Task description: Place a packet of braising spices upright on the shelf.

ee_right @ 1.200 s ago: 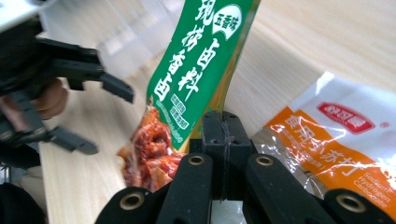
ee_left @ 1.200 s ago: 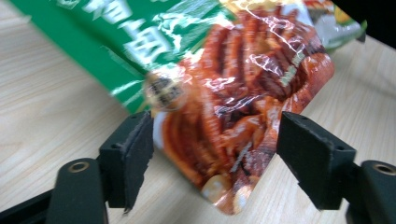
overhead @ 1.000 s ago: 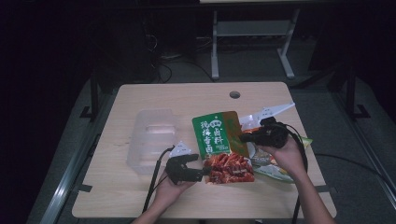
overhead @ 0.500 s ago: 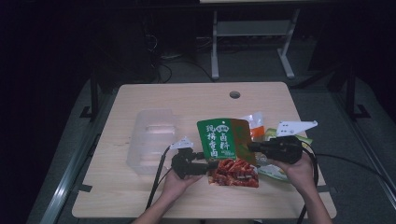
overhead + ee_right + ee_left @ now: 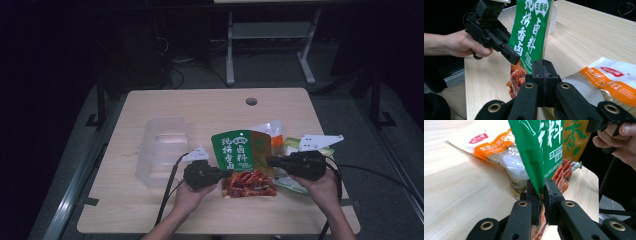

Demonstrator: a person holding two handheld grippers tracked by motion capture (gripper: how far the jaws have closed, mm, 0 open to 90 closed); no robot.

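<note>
A green seasoning pouch (image 5: 241, 150) with a red food picture on its lower part is held up over the wooden table (image 5: 200, 107) between both grippers. My left gripper (image 5: 226, 174) is shut on its left lower edge. The left gripper view has the pouch (image 5: 544, 147) rising from the left gripper (image 5: 541, 195), whose jaws are pressed together. My right gripper (image 5: 270, 161) is shut on the right edge. In the right gripper view the right gripper (image 5: 543, 67) clamps the pouch (image 5: 531, 30), and the left gripper (image 5: 515, 60) bites it farther off.
An orange-and-white packet (image 5: 272, 131) (image 5: 491, 145) (image 5: 614, 80) lies flat behind the pouch. A clear plastic container (image 5: 162, 147) stands left of my left hand. More packets (image 5: 300, 147) lie at the right. A cable hole (image 5: 251, 101) sits near the table's far edge.
My right gripper has moved to the right and nearer to the front edge with the pouch's edge in it. The pouch now hangs straighter between both grippers. The left gripper has hardly shifted.
</note>
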